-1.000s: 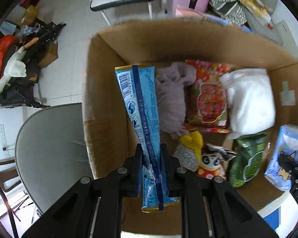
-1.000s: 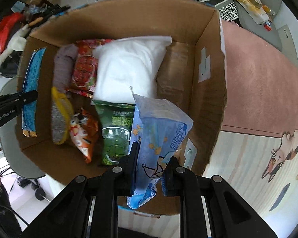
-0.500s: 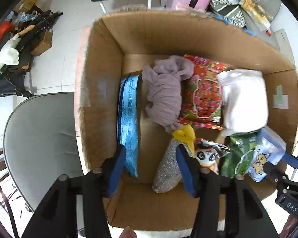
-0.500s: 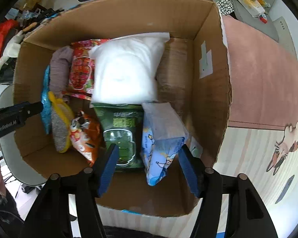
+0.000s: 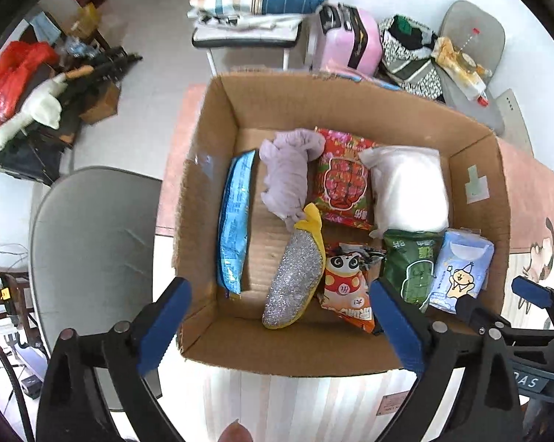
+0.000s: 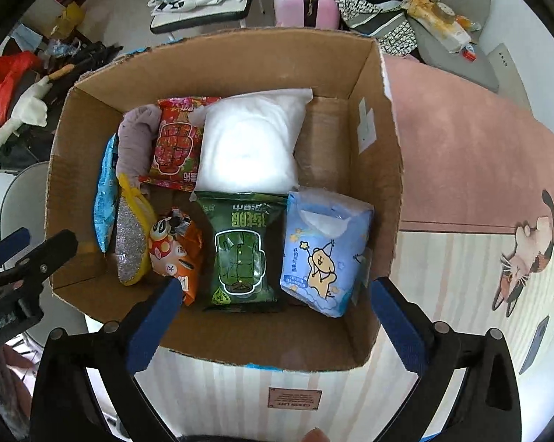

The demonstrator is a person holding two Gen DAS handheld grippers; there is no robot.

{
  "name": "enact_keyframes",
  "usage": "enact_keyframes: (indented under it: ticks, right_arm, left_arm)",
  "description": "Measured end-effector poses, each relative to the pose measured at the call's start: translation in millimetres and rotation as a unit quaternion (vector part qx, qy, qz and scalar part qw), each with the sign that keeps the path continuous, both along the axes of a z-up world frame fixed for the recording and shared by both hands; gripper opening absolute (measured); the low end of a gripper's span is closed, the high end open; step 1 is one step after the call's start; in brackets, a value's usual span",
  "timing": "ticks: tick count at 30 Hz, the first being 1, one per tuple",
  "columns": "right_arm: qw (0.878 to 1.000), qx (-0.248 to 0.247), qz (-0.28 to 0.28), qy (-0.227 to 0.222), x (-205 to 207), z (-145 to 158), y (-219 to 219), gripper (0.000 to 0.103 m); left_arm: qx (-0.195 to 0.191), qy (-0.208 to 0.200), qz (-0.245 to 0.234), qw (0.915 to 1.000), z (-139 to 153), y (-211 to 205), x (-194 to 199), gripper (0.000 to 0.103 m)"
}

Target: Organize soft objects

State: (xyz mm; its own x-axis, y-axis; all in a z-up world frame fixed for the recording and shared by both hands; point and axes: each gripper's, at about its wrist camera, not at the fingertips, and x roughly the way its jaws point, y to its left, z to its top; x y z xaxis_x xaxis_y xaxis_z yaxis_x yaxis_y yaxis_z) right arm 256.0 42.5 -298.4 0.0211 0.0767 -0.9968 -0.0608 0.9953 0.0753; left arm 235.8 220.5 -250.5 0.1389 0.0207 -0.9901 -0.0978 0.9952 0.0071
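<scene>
Both grippers are hanging wide open over the cardboard box point(image 6: 372, 140) right now. The left gripper point(image 5: 277, 316) has its blue pads spread with nothing between them, and the right gripper point(image 6: 273, 316) is the same, jaws gaping and empty. Both sets of jaws have just been opening, so this is looking like a double drop-off that's finished.

What's changed: a second ago the left one was pinching the long blue snack packet point(image 5: 234, 221) and the right one was clamped on the light blue tissue pack point(image 6: 323, 250). Now the snack packet is standing on edge along the box's left wall, and the tissue pack is lying in the near right corner, right beside the green packet point(image 6: 240, 250). The box is also looking smaller in both views than before, so the grippers are pulling up and away from it.

Everything else is sitting where it was: the white pillow-like bag point(image 6: 249, 143), the red packet point(image 6: 174, 140), the purple cloth point(image 5: 288, 169), the glittery sponge point(image 5: 295, 276) and the panda snack bag point(image 5: 347, 283).

My guess is the box is about full of soft stuff, and I'm not seeing anything left on the table mat point(image 6: 461, 265) to grab.
</scene>
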Motion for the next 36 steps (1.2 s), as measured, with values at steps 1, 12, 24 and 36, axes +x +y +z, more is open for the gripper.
enact_keyframes:
  ticks: [1,12,24,36]
  right_arm:
    - [1.000,-0.001,-0.001,-0.003,-1,0,0,0.103]
    - [0.998,0.010,-0.022,-0.064,-38,62,-30,0.103]
    - [0.983,0.020,-0.026,-0.181,-138,194,-57,0.103]
    - [0.969,0.018,-0.016,-0.246,-213,280,-68,0.103]
  left_arm:
    - [0.001,-0.003,-0.001,1.0000,0,-1,1,0.099]
    - [0.005,-0.061,0.009,0.9981,58,-19,-37,0.099]
    - [0.009,-0.158,-0.009,0.9874,171,-44,-120,0.099]
    - [0.013,-0.208,-0.022,0.9778,234,-57,-175,0.099]
